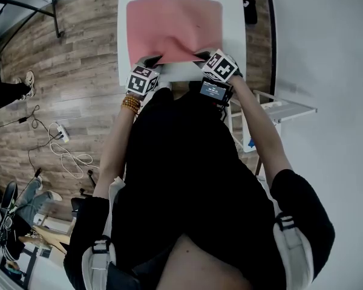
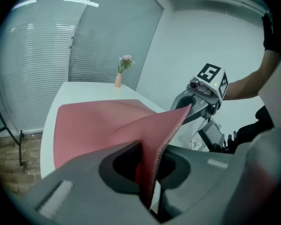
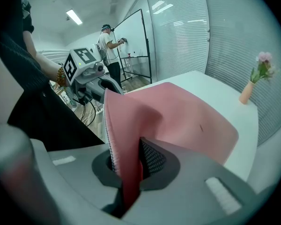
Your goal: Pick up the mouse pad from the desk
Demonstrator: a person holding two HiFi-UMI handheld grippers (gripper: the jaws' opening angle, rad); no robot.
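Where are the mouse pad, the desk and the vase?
mouse pad (image 1: 172,26), head view, flat middle of the pink sheet.
desk (image 1: 233,35), head view, bare white strip right of the pad.
vase (image 3: 246,93), right gripper view, its peach body.

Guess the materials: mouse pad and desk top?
The mouse pad looks like matte pink fabric over a thin flexible backing, perhaps rubber or foam: it bends and sags between its two raised corners, and its edge looks stitched. The desk has a smooth, plain white top, likely laminate or painted board; the pictures don't show which.
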